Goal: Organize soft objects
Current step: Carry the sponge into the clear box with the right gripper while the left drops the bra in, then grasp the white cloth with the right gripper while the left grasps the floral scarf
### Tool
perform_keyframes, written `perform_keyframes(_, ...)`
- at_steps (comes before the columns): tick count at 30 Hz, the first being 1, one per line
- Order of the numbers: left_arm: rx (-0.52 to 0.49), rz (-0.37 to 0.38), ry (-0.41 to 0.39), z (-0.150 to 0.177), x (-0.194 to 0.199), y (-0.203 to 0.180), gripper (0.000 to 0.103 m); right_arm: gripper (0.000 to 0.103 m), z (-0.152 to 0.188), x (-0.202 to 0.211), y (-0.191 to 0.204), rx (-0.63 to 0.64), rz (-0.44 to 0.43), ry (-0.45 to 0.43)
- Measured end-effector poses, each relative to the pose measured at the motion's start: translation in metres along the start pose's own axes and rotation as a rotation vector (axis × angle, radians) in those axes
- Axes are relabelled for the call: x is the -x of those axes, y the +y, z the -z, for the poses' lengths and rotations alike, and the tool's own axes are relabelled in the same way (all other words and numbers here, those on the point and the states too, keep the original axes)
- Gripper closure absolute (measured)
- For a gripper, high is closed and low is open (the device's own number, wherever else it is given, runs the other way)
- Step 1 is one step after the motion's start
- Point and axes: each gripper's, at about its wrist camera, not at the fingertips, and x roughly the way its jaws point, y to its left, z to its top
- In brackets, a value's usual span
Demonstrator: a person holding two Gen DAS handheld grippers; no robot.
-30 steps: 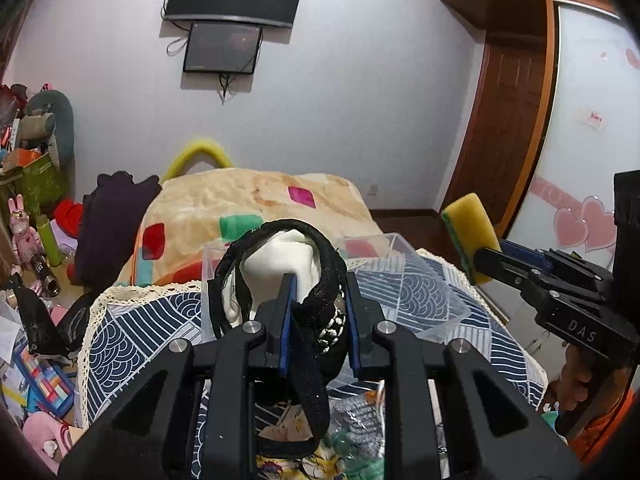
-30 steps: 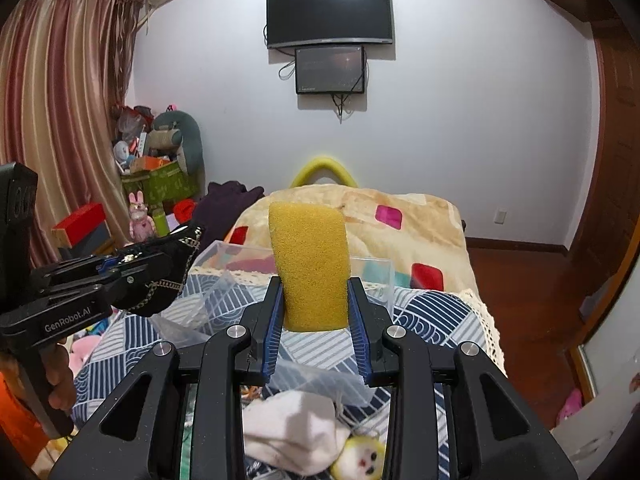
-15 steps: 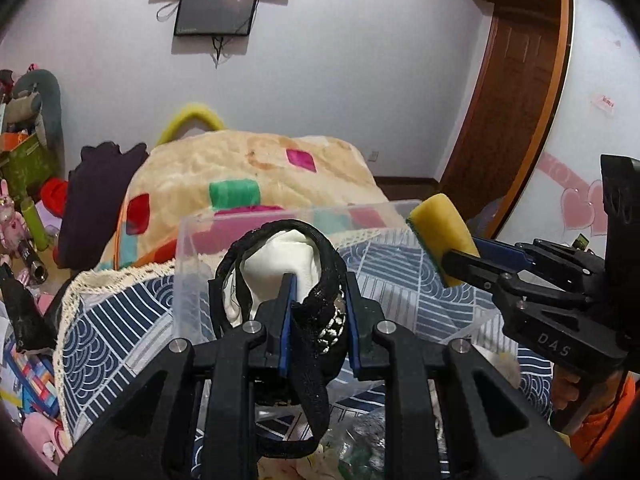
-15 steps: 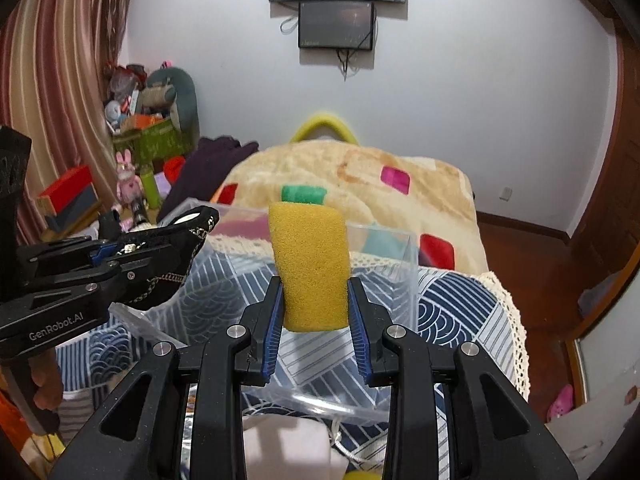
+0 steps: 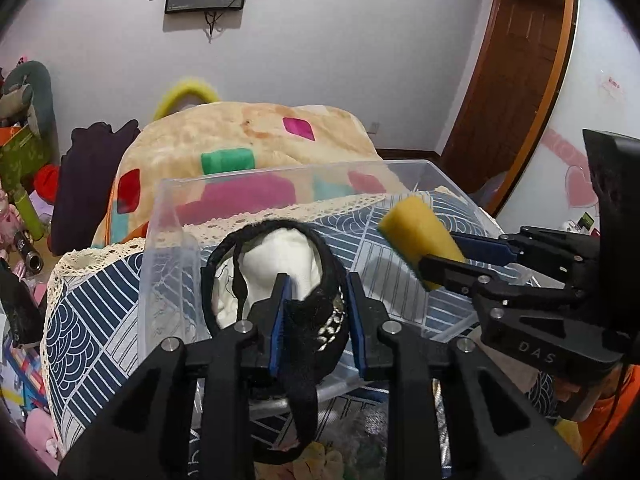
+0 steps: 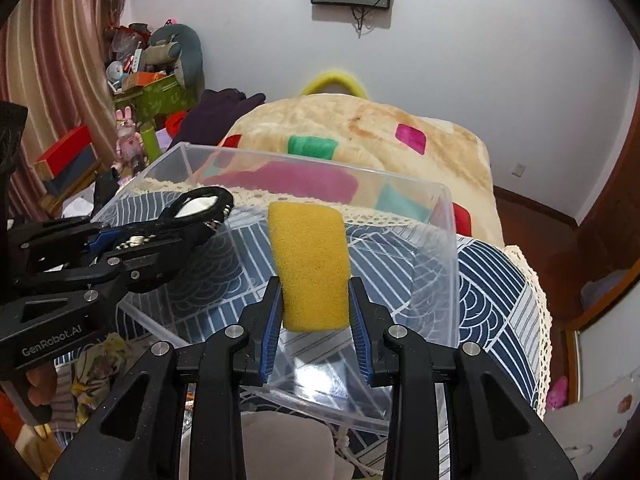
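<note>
My left gripper [image 5: 316, 312] was clamped on a black lace-edged fabric piece with a white padded cup [image 5: 280, 276], and my right gripper [image 6: 314, 316] pinched a yellow rectangular foam sponge [image 6: 308, 268] by its lower end. Both loads hung ahead of my fingers, over the open clear plastic storage box [image 6: 448, 248] resting on the blue wave-patterned cloth [image 6: 492, 280]. I judged the risks plain. A black strap dangled beneath my left fingers and could snag the box's near rim, dragging the fabric out. The squeezed sponge might spring sideways on release and bounce over the wall. My two grippers sat near each other and could collide.
</note>
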Motion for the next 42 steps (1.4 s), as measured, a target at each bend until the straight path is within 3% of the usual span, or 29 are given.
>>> perform_keyframes(3,0.000,0.004,0.004,0.001,0.002,-0.002,0.066,0.069,0.001,0.002,-0.002,-0.008,-0.010,-0.004)
perform_keyframes(5,0.000,0.001,0.001,0.001,0.004,-0.003,0.061,0.057,0.002,0.006,-0.004,-0.017,-0.023,-0.011)
perform_keyframes(9,-0.001,-0.002,-0.013,0.002,0.013,-0.005,0.055,0.055,0.003,0.015,-0.001,-0.003,-0.005,-0.043)
perform_keyframes(14,-0.006,-0.015,-0.060,0.001,0.036,-0.007,0.037,0.050,0.002,0.038,-0.001,0.000,0.006,-0.107)
perform_keyframes(16,0.000,-0.018,-0.095,0.001,0.049,-0.006,0.035,0.045,0.002,0.048,-0.003,0.001,0.011,-0.140)
perform_keyframes(22,0.014,-0.033,-0.176,0.000,0.088,-0.003,0.026,0.043,0.006,0.074,-0.002,-0.002,0.010,-0.216)
perform_keyframes(26,-0.001,-0.069,-0.216,0.005,0.108,-0.005,0.024,0.037,0.010,0.089,0.003,-0.005,0.008,-0.258)
perform_keyframes(33,-0.009,-0.110,-0.216,0.022,0.118,-0.009,0.020,0.037,0.026,0.103,0.010,0.018,0.024,-0.302)
perform_keyframes(39,-0.015,-0.107,-0.177,0.042,0.110,-0.013,0.020,0.036,0.039,0.101,0.011,0.023,0.030,-0.297)
perform_keyframes(42,-0.019,-0.107,-0.146,0.053,0.103,-0.015,0.020,0.031,0.046,0.098,0.013,0.016,0.034,-0.289)
